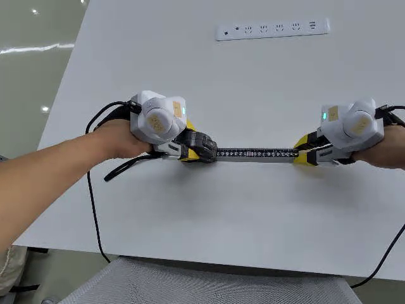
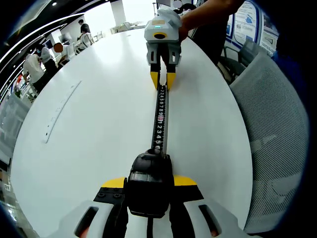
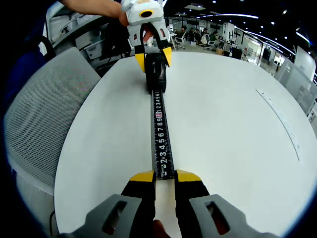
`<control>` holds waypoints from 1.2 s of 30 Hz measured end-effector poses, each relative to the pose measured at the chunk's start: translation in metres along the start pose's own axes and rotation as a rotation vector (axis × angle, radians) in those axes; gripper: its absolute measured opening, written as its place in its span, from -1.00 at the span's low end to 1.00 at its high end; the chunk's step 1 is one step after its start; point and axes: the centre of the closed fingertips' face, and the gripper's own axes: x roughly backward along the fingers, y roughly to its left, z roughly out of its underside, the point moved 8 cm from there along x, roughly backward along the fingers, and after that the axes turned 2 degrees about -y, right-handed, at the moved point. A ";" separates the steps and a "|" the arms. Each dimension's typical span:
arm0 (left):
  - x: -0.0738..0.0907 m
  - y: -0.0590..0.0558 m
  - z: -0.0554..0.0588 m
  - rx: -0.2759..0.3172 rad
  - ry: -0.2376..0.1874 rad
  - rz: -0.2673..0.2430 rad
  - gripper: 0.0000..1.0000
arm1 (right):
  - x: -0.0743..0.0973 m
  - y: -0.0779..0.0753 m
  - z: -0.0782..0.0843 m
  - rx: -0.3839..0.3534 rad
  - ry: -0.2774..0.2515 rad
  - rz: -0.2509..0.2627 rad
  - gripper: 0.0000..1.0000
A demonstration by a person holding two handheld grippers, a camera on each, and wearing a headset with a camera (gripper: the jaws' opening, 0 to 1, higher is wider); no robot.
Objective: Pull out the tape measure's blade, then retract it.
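My left gripper (image 1: 193,149) (image 2: 148,186) is shut on the black tape measure case (image 1: 201,148) (image 2: 150,183) (image 3: 156,69), which rests on the white table (image 1: 253,209). The numbered blade (image 1: 256,153) (image 2: 160,116) (image 3: 161,134) runs out of the case, low over the table, across to my right gripper (image 1: 302,152) (image 3: 163,179). That gripper is shut on the blade's end, yellow-tipped jaws pinching it. In the left gripper view the right gripper (image 2: 163,79) stands at the far end of the blade. In the right gripper view the left gripper (image 3: 153,54) holds the case at the far end.
A white power strip (image 1: 273,28) lies flat near the table's far edge. A grey mesh chair (image 1: 209,285) stands at the near edge. Black cables (image 1: 95,209) hang off the table by each hand. People and desks show in the background of the gripper views.
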 end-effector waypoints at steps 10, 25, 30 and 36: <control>0.000 0.001 0.000 0.001 -0.001 0.003 -0.44 | 0.011 -0.002 0.009 -0.016 0.007 0.010 -0.81; 0.000 0.001 0.000 0.000 -0.001 0.008 -0.44 | 0.020 -0.003 0.022 -0.031 0.017 0.022 -0.81; -0.001 0.002 0.001 -0.001 0.001 0.010 -0.44 | 0.023 -0.003 0.026 -0.034 0.019 0.026 -0.81; -0.001 0.001 0.001 -0.005 0.001 0.012 -0.44 | 0.028 -0.003 0.030 -0.033 0.025 0.027 -0.80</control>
